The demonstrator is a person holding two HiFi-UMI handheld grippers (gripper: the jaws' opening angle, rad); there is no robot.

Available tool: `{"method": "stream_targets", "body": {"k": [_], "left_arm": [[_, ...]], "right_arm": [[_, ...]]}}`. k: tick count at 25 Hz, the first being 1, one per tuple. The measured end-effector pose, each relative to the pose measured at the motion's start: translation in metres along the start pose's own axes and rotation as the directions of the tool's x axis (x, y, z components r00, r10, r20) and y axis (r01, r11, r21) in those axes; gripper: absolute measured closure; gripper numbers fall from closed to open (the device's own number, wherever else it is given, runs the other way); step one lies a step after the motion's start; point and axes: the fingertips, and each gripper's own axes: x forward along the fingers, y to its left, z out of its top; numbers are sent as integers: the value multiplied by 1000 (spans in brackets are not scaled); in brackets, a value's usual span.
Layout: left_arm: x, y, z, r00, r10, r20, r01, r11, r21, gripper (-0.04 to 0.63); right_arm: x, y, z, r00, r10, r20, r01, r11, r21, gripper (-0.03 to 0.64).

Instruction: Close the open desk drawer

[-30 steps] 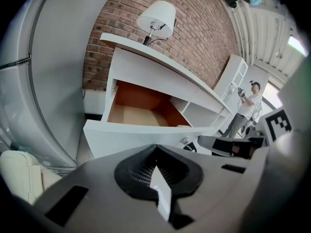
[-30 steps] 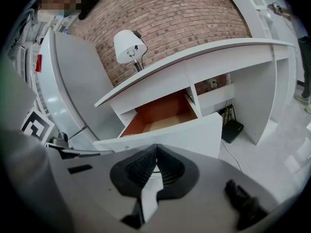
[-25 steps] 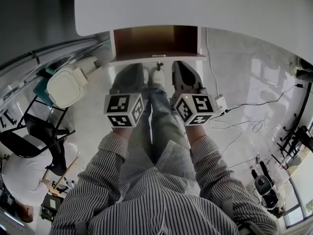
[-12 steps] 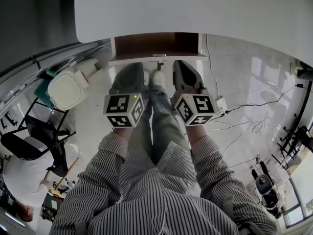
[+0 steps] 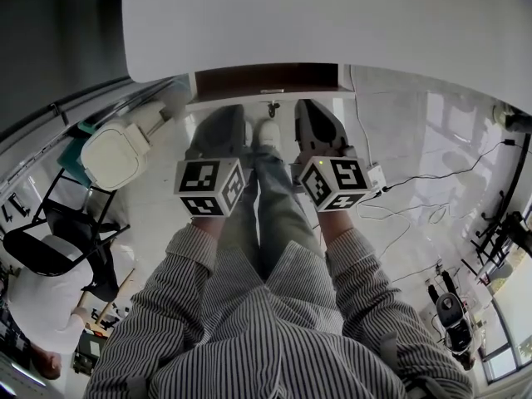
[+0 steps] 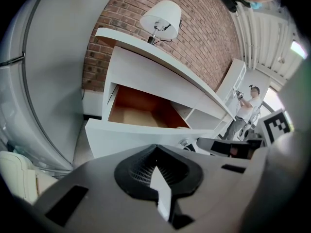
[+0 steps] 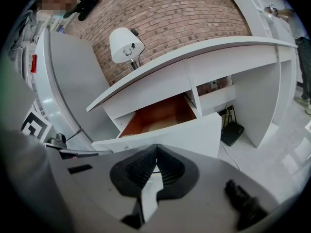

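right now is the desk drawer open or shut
Open: the drawer sticks out from the desk, its brown inside showing.

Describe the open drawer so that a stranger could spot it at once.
Find the white desk against the brick wall. Under its top, below the white lamp, one drawer stands pulled out. Unlike the white panels around it, it shows an orange-brown inside.

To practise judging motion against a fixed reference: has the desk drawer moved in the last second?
Yes. The drawer has slid inward, under the desk top: less of its brown inside shows past that edge. It is still partly open.
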Motion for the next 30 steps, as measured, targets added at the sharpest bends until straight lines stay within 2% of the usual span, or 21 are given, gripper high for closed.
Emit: {"method": "stream_targets", "body": {"k": [30], "left_arm": [[38,11,54,999,3,38,-3,1000,-11,584]], "right_arm": [[45,-14,48,1000,11,15,-11,1000,2,600]]}}
